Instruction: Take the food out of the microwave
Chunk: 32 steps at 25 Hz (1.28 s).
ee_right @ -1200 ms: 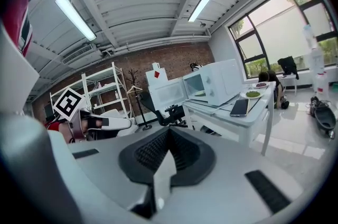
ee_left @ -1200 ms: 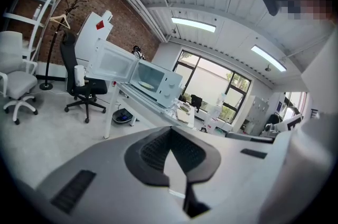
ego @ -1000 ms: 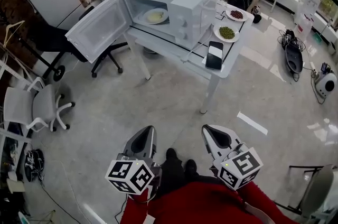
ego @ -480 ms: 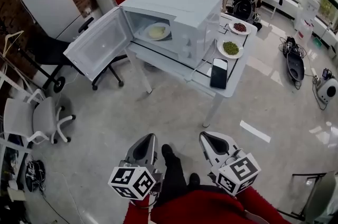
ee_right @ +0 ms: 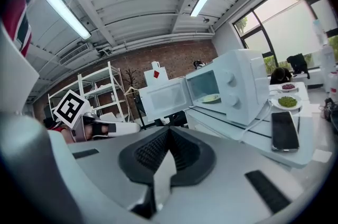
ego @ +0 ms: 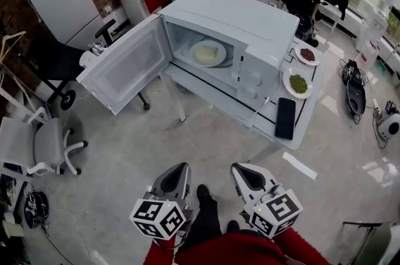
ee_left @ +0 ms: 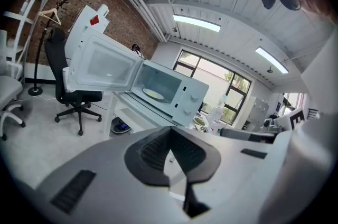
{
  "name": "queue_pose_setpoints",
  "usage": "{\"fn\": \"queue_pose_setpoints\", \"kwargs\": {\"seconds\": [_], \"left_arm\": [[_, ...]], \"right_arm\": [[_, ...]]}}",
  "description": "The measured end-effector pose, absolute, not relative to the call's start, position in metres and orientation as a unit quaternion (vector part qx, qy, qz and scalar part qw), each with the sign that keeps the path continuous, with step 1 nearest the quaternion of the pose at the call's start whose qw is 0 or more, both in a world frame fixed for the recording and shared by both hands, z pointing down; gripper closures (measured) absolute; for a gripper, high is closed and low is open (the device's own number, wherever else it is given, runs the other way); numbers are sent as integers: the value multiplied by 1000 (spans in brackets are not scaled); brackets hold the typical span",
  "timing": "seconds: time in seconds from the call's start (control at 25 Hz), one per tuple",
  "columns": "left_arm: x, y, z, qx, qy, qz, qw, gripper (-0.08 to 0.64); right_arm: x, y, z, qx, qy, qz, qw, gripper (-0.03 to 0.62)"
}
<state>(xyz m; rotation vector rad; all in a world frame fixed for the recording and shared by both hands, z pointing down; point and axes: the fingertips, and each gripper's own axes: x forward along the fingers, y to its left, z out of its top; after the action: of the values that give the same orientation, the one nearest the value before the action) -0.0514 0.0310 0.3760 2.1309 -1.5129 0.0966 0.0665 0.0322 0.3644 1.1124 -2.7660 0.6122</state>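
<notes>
White door (ego: 125,73): swung fully open, ahead and to the left of my left hand-held gripper (ego: 178,167). I judge it leaves the cavity mouth free, so I need not touch it.
Left hand-held gripper: jaws pressed together on nothing, held low and well short of the microwave (ego: 250,17). I would open them wide before they near the cavity.
Food: something pale on a white plate (ego: 207,52), lying flat on the cavity floor. It is ahead of both hand-held grippers and well apart from them.
Step in hand: the approach, by my reading. Nothing is grasped yet, and I must close the whole stretch of floor first.
Right hand-held gripper (ego: 240,168): jaws closed as well, empty, level with the left one. The microwave's knob panel lies ahead of it.
Grasp advice: I would come in level, take the plate's near rim between the jaws with the other hand-held gripper steadying the opposite side, lift only slightly, then draw straight out. The plate should stay flat so the food does not slide.
Table (ego: 301,132): it carries the microwave. Ahead and to the right of my right hand-held gripper lie a black phone (ego: 285,118), a plate of green food (ego: 298,82) and a plate of dark red food (ego: 307,55).
Risk: clipping the cavity edge with a jaw on the way out.
</notes>
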Motion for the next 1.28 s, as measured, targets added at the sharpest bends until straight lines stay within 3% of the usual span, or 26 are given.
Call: {"fn": "queue_pose_setpoints", "kwargs": {"seconds": [0.44, 0.88, 1.28], "left_arm": [[-101, -47, 375, 808, -517, 35, 281, 551], [-89, -104, 381, 826, -488, 32, 280, 551], [-83, -156, 398, 809, -489, 15, 326, 551]], "right_arm": [[2, -43, 361, 394, -893, 206, 64, 581], [0, -84, 372, 413, -885, 197, 80, 581], [-4, -125, 380, 398, -890, 201, 95, 581]]}}
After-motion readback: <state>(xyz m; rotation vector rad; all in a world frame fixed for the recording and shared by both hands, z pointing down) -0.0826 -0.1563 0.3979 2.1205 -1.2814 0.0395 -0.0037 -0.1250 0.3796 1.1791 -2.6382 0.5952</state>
